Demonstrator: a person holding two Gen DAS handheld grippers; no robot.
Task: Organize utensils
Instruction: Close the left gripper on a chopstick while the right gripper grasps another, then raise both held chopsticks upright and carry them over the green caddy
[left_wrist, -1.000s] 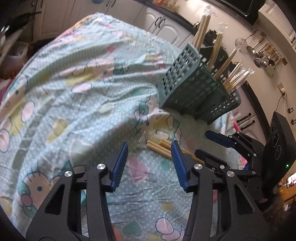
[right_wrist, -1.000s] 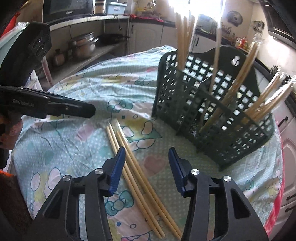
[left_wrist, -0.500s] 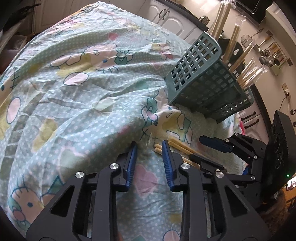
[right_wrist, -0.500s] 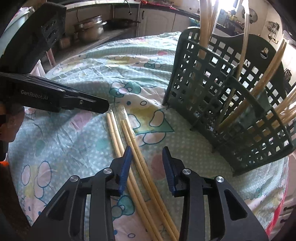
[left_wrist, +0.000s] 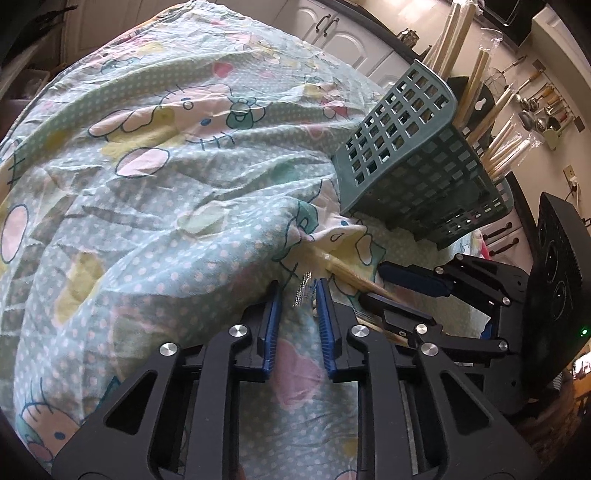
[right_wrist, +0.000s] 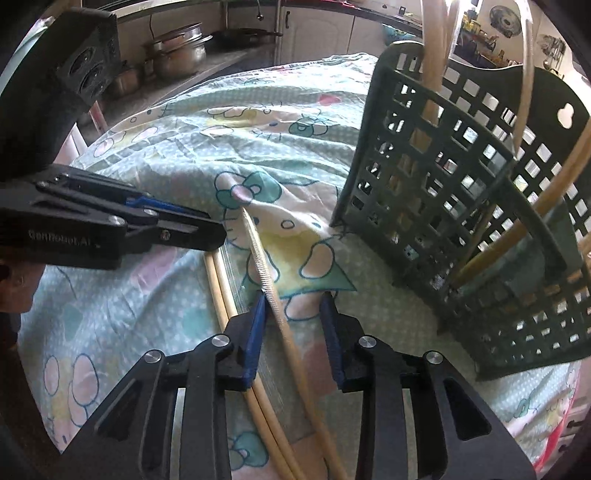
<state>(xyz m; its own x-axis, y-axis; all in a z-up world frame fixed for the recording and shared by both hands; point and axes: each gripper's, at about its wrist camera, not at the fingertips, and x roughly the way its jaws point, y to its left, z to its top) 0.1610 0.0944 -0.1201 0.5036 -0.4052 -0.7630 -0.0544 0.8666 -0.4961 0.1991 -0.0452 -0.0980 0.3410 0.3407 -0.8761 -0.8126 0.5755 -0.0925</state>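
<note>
Both pairs of blue-padded fingers have just been narrowing. My left gripper (left_wrist: 297, 295) brackets the crinkled clear wrapper end (left_wrist: 304, 295) of a chopstick pack, pads not visibly pressing. My right gripper (right_wrist: 293, 306) straddles one pale wooden chopstick in its clear sleeve (right_wrist: 284, 325); it touches the left pad only, so nothing is clamped. Two more wooden chopsticks (right_wrist: 221, 288) lie just left. Ahead right stands the green plastic lattice utensil basket (right_wrist: 436, 206) on the cartoon-print cloth tabletop (left_wrist: 147, 206).

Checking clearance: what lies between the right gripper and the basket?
Right wrist view: only bare cloth before the basket. The right gripper's jaws have just been closing around a chopstick.
</note>
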